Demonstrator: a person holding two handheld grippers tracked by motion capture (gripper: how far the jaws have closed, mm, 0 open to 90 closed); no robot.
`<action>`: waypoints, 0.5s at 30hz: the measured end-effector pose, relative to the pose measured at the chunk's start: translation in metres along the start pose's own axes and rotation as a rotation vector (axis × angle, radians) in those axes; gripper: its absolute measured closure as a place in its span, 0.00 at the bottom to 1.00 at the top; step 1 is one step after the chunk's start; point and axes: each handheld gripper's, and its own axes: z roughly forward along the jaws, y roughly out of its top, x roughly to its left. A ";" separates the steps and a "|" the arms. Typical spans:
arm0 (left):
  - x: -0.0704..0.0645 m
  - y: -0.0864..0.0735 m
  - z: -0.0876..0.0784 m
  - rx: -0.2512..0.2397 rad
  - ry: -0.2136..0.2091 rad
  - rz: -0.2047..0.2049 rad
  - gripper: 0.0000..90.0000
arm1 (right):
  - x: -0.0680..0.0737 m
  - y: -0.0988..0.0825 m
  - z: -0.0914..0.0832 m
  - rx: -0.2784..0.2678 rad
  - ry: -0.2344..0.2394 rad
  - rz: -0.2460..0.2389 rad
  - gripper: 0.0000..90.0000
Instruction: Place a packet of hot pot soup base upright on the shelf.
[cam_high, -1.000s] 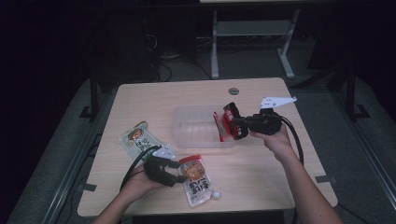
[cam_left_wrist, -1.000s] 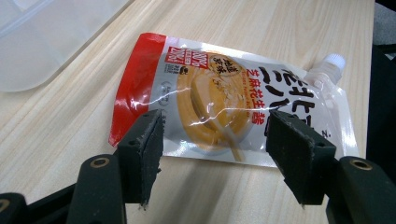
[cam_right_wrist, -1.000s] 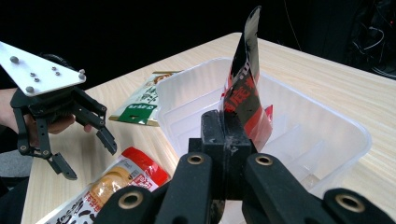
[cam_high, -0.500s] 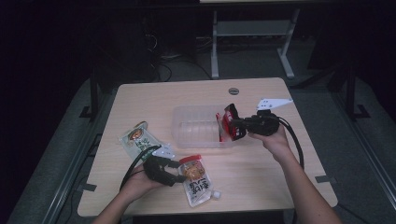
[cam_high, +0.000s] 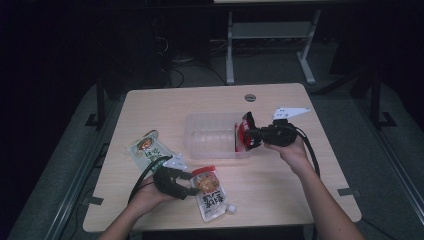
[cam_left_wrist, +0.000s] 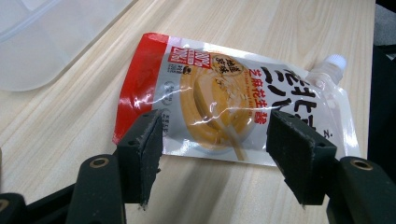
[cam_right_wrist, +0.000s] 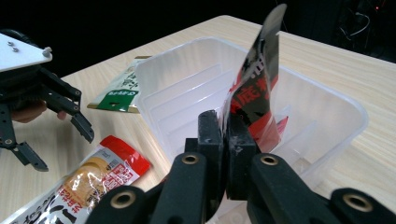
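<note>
High view: right gripper (cam_high: 248, 138) level, red pouch (cam_high: 244, 131) pinched over bin (cam_high: 210, 135).

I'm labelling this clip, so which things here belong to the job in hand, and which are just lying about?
In the job:
- red and black foil pouch, pinched by the right hand-held gripper
- clear plastic bin
- orange and red spouted pouch, in front of the open left hand-held gripper

Lying about:
- green and white pouch
- wooden table
</note>
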 end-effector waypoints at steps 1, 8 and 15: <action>0.000 0.000 0.000 0.001 0.000 0.001 0.40 | 0.000 0.000 0.000 0.001 -0.002 0.000 0.92; 0.000 0.000 0.000 0.005 0.000 0.003 0.40 | 0.001 0.000 0.004 0.024 -0.022 -0.001 0.84; 0.000 0.000 0.001 0.007 0.001 0.004 0.40 | 0.003 -0.001 0.006 0.040 -0.039 -0.004 0.75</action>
